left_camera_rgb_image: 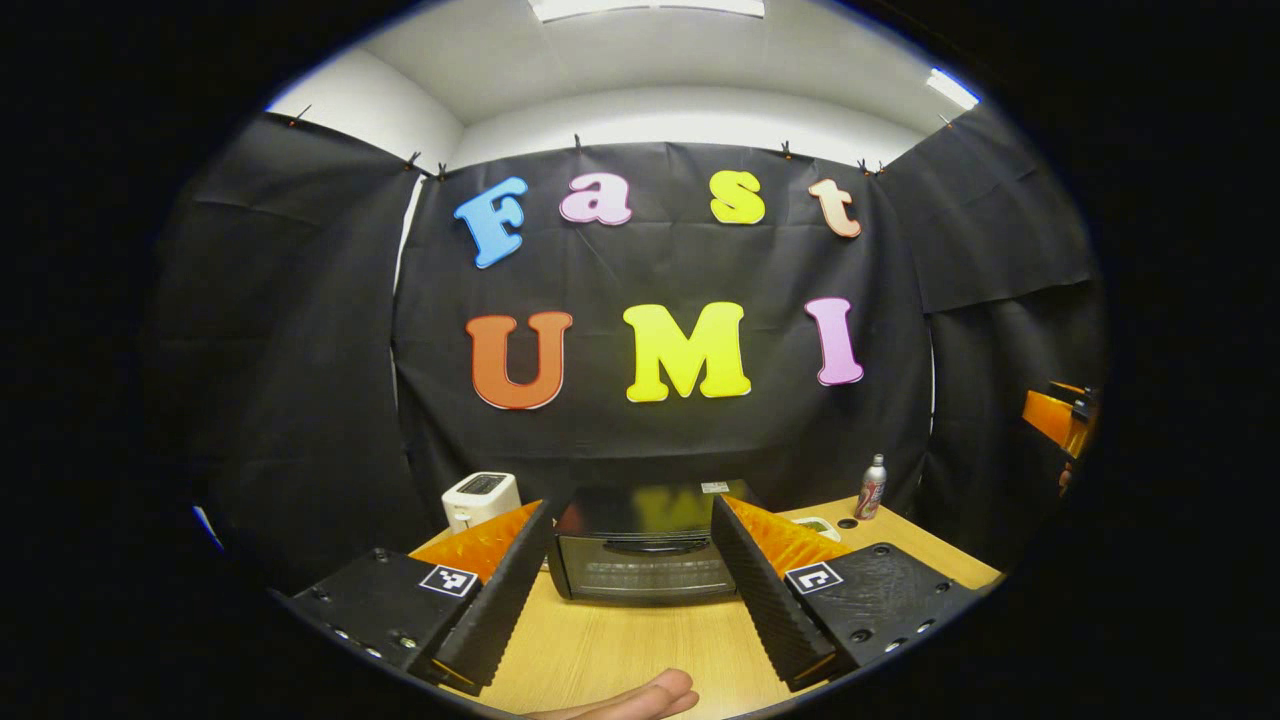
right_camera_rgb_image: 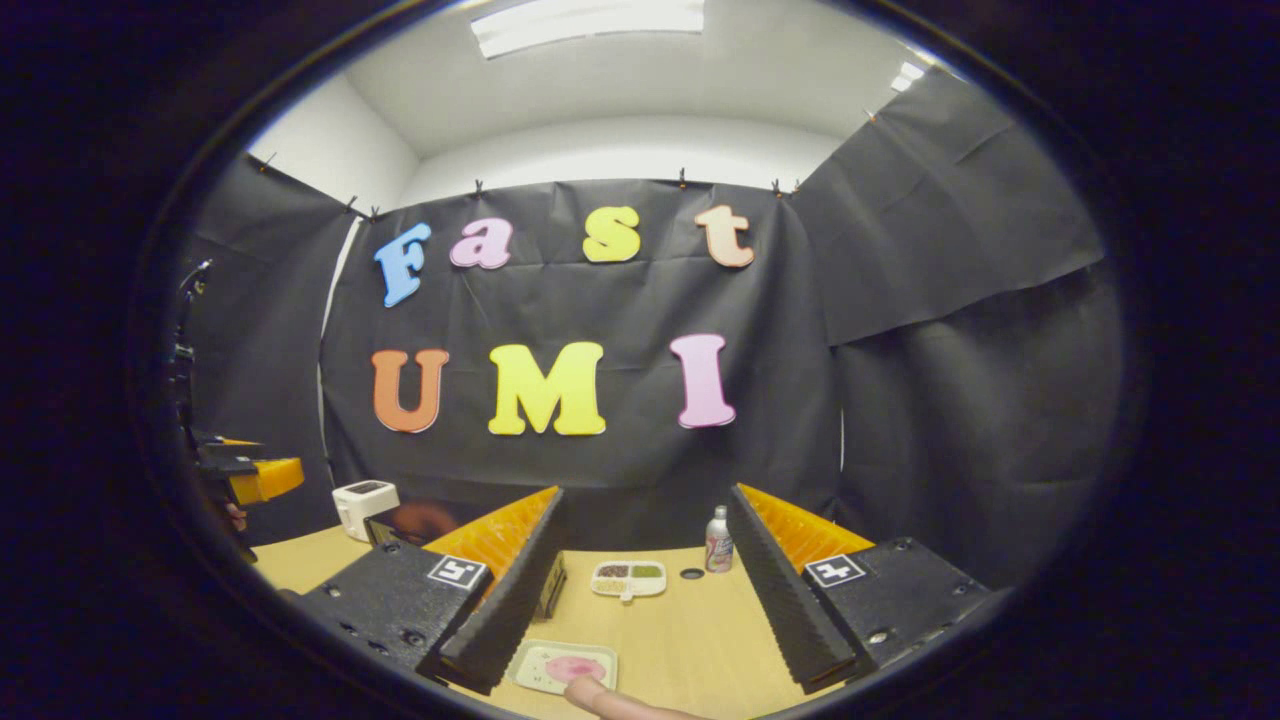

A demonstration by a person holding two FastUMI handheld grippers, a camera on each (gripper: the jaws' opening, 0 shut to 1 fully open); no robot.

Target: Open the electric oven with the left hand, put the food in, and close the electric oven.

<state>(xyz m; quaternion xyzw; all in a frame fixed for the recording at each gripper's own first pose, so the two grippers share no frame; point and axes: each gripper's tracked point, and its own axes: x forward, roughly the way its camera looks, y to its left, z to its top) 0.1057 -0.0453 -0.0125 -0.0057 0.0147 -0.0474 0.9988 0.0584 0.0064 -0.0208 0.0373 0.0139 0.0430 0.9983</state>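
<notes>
The black electric oven point(left_camera_rgb_image: 645, 565) stands on the wooden table point(left_camera_rgb_image: 620, 650) with its glass door shut, straight ahead of my left gripper point(left_camera_rgb_image: 632, 510), which is open and holds nothing. In the right gripper view the oven's top point(right_camera_rgb_image: 405, 522) peeks out behind one finger. The food, a pink piece on a white rectangular tray point(right_camera_rgb_image: 562, 665), lies on the table point(right_camera_rgb_image: 690, 640) low between the fingers of my open right gripper point(right_camera_rgb_image: 645, 500), which hangs above it. The left gripper point(right_camera_rgb_image: 250, 478) also appears at that view's left edge.
A white toaster point(left_camera_rgb_image: 480, 497) stands left of the oven. To its right are a divided white dish point(right_camera_rgb_image: 628, 578) and a small bottle point(right_camera_rgb_image: 717, 540). A person's fingertip point(left_camera_rgb_image: 640, 695) shows at the bottom edge. The right gripper point(left_camera_rgb_image: 1060, 420) is at the far right.
</notes>
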